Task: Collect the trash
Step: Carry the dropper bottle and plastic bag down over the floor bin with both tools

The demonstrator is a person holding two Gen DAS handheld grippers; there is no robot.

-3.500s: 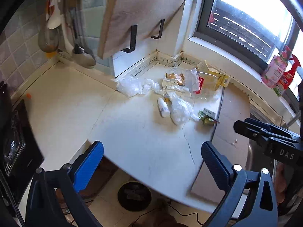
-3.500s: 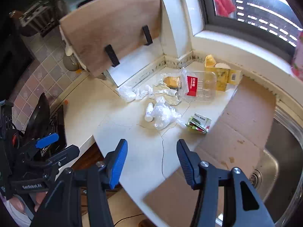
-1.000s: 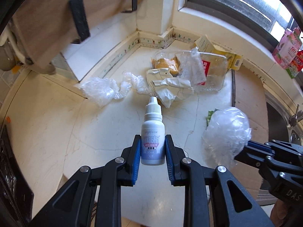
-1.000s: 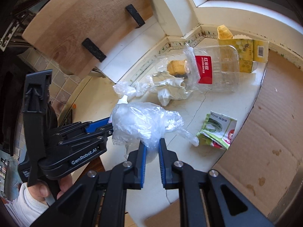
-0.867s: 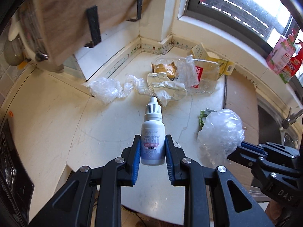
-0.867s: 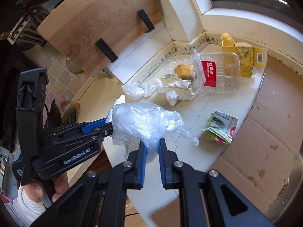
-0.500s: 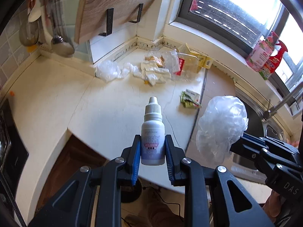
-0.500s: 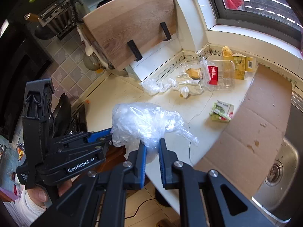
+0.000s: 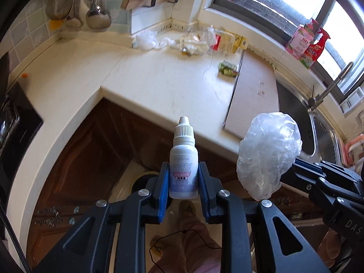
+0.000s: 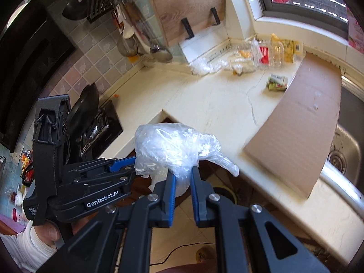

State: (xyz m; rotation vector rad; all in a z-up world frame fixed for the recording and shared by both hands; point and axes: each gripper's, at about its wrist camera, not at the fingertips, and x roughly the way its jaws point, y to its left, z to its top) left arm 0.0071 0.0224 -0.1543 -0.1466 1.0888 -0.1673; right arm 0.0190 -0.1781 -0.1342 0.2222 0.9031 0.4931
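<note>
White and small, the dropper bottle (image 9: 183, 159) is standing upright, pinched between the blue pads of the left gripper (image 9: 183, 187) off the counter's front edge. Beside it, the right gripper (image 10: 182, 182) is clamping a crumpled clear plastic bag (image 10: 173, 150). Farther off, a green wrapper (image 9: 228, 67) is lying beside cardboard (image 9: 252, 95), and more plastic trash (image 9: 193, 41) is sitting in the counter's (image 9: 159, 77) far corner.
</note>
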